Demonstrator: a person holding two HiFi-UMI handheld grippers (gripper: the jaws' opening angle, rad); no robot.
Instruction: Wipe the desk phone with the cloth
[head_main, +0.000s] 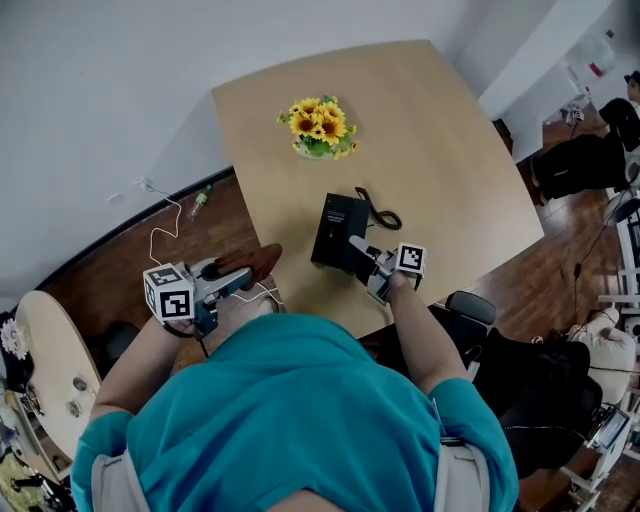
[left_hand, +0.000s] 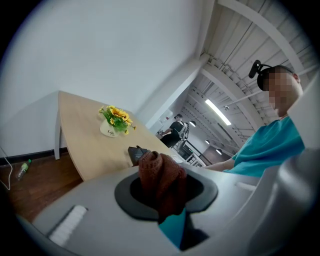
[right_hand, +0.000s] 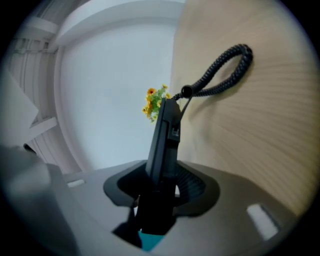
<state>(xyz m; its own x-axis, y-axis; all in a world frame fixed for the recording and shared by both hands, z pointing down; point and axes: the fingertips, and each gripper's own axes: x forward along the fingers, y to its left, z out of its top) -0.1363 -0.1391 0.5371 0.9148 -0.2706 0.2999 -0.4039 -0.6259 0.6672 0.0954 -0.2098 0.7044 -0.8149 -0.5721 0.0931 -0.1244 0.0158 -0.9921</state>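
Observation:
The black desk phone (head_main: 338, 230) rests near the front edge of the light wooden table (head_main: 450, 160), its coiled cord (head_main: 381, 214) looped beside it. My right gripper (head_main: 362, 252) is shut on the phone's near end. In the right gripper view the phone (right_hand: 165, 140) stands edge-on between the jaws, with the cord (right_hand: 222, 72) behind it. A brown cloth (head_main: 250, 264) is bunched in my left gripper (head_main: 240, 280), left of the phone and off the table's corner. In the left gripper view the cloth (left_hand: 160, 177) fills the jaws and the phone (left_hand: 136, 153) lies beyond.
A vase of yellow sunflowers (head_main: 319, 127) stands mid-table. On the wooden floor to the left lie a water bottle (head_main: 201, 200) and a white cable (head_main: 160, 228). A round side table (head_main: 50, 360) is at far left. A black chair (head_main: 470, 306) sits right of me.

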